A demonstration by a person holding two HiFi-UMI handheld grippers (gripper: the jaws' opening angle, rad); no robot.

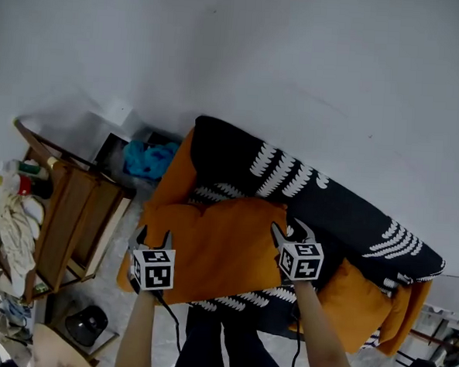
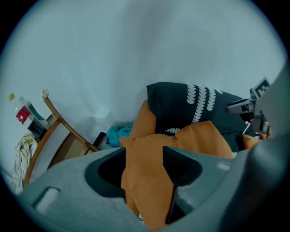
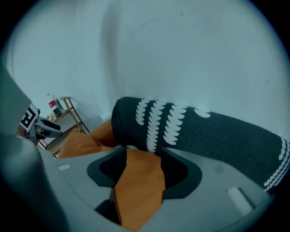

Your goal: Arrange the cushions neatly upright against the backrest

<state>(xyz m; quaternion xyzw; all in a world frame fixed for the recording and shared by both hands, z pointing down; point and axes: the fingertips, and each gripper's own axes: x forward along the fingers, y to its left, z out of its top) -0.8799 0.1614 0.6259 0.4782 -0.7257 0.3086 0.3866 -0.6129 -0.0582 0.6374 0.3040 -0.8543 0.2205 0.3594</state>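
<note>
A home living room — dark leaf-patterned sofa (image 1: pixel 344 209), orange cushions (image 1: pixel 210 244) — a wooden side rack (image 1: pixel 65 215) of bottles (image 1: pixel 17 175)

Wooden rack (image 1: pixel 66 211), teal cloth (image 1: pixel 147 157)

I can read no words or numbers anywhere. The cubes on my left gripper (image 1: pixel 154 236) and right gripper (image 1: pixel 289 230) show only square black-and-white patterns. The bottle (image 2: pixel 22 114) has an illegibly small red label.

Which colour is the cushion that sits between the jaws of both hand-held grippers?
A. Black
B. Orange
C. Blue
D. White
B: the cushion between the jaws of the left hand-held gripper and the right hand-held gripper is orange in both gripper views.
</note>
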